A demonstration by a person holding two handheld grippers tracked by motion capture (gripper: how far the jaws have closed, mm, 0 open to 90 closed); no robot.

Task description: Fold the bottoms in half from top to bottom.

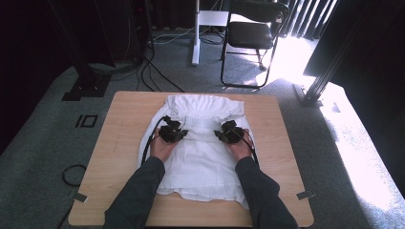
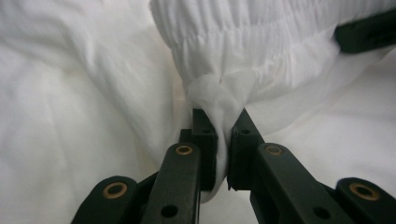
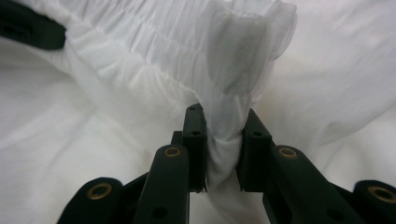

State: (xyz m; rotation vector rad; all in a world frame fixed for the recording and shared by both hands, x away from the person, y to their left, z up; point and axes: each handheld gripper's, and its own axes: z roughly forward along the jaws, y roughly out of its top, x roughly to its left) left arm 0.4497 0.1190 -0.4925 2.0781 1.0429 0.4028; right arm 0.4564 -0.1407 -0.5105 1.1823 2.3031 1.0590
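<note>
So the wooden table (image 1: pixel 124 138) has the white garment (image 1: pixel 200 167) spread flat across the middle of it, hem toward me and the gathered elastic band (image 1: pixel 206 113) at the far end. Looks like a skirt or a smocked top, can't say which. Laying it flat like that makes sense for folding, since I get clean edges to work with.

I've got both grippers sitting about halfway up the cloth, one on each side, pointing in toward each other. My guess is I'm mid-fold, bringing the elastic end over the body, and holding both corners keeps the edge level so it doesn't go down crooked.

Left gripper (image 1: pixel 179 134) is clamped nearly all the way shut on a bunched corner of the elastic band (image 2: pixel 219 100), with fabric squeezed between the jaws. Right gripper (image 1: pixel 220 135) is doing the same on the opposite corner (image 3: pixel 229 126), just with a slightly thicker wad of cloth in the pinch.
</note>
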